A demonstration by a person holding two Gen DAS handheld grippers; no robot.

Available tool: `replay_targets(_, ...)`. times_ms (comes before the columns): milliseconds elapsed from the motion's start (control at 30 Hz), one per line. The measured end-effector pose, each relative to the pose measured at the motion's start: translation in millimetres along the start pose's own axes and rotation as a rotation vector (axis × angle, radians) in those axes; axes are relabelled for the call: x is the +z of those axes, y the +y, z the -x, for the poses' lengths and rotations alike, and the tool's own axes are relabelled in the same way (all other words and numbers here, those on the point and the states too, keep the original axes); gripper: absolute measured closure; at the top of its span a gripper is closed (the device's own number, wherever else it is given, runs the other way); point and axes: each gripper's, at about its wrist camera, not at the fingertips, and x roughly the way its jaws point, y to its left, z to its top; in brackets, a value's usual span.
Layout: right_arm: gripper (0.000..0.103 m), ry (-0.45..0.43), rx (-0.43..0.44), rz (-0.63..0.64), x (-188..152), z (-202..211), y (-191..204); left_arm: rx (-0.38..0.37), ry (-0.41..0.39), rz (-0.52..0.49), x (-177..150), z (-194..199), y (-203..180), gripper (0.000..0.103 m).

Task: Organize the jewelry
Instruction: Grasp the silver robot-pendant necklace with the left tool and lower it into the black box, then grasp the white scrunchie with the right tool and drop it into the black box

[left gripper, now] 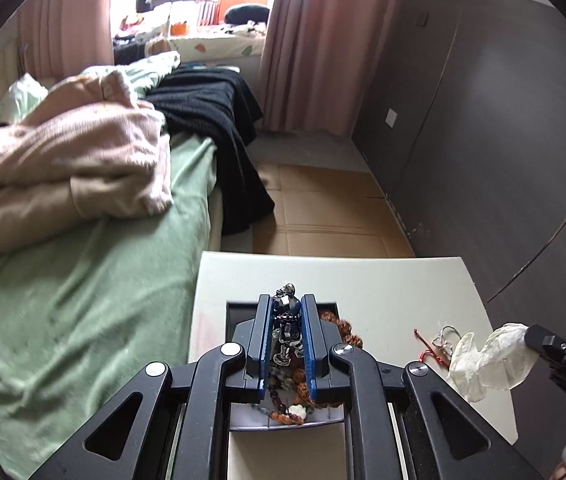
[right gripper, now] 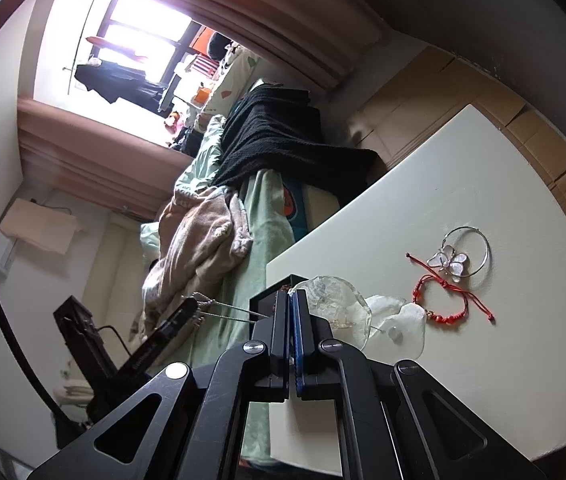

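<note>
My left gripper point(left gripper: 287, 300) is shut on a dark faceted bead strand point(left gripper: 288, 310), which hangs between the blue pads. It hangs right over a black jewelry box point(left gripper: 243, 312) that holds brown and mixed beads. My right gripper point(left gripper: 533, 334) comes in from the right, shut on a translucent shell-disc ornament point(left gripper: 491, 360). In the right wrist view its pads point(right gripper: 291, 296) are pressed together at the edge of the shell discs point(right gripper: 335, 304). A red cord bracelet point(right gripper: 443, 310) and a silver bangle with a butterfly point(right gripper: 459, 260) lie on the white table point(right gripper: 463, 380).
A bed with a green sheet point(left gripper: 83, 300), pink blankets and a black throw runs along the table's left side. Cardboard point(left gripper: 323, 208) covers the floor beyond the table, and a dark wall point(left gripper: 483, 140) stands on the right.
</note>
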Motion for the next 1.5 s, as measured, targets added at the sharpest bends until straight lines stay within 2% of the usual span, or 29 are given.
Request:
replay_targets(200, 0.099, -0.002, -0.019, 0.005, -4, -6, 3, -0.068, 0.031, 0.082, -7, -10, 18, 0.088)
replay_targets(233, 0.099, -0.001, -0.019, 0.006, -5, -8, 4, -0.088, 0.029, 0.097, -9, -8, 22, 0.083)
replay_targets(267, 0.099, 0.0, -0.021, 0.011, -7, -10, 7, -0.1, 0.028, 0.108, -10, -7, 25, 0.065)
replay_targets(300, 0.099, -0.002, -0.021, 0.018, -9, -11, 10, -0.111, 0.026, 0.121, -11, -5, 28, 0.052)
replay_targets(333, 0.099, -0.005, -0.02, 0.028, -11, -11, 13, -0.118, 0.022, 0.128, -13, -3, 29, 0.031)
replay_targets(367, 0.099, -0.009, -0.017, 0.039, -13, -12, 16, -0.129, 0.009, 0.135, -14, 0, 32, 0.026)
replay_targets(433, 0.099, -0.02, -0.012, 0.067, -16, -12, 23, -0.141, -0.008, 0.138, -15, 7, 36, 0.026)
replay_targets(700, 0.099, -0.054, 0.02, 0.121, -23, -19, 43, -0.173, 0.011, 0.187, -14, 18, 62, 0.026)
replay_targets(933, 0.099, -0.053, 0.062, 0.192, -35, -29, 67, -0.218, 0.007, 0.219, -8, 27, 80, 0.025)
replay_targets(1167, 0.099, -0.014, 0.083, 0.238, -42, -57, 91, -0.258, -0.011, 0.277, -3, 38, 107, 0.013)
replay_targets(1467, 0.099, 0.028, 0.07, 0.281, -44, -101, 120, -0.273, -0.035, 0.366, -3, 48, 136, 0.011)
replay_targets(1500, 0.094, 0.028, 0.06, 0.288, -44, -104, 122, -0.274, -0.035, 0.364, -3, 49, 135, 0.011)
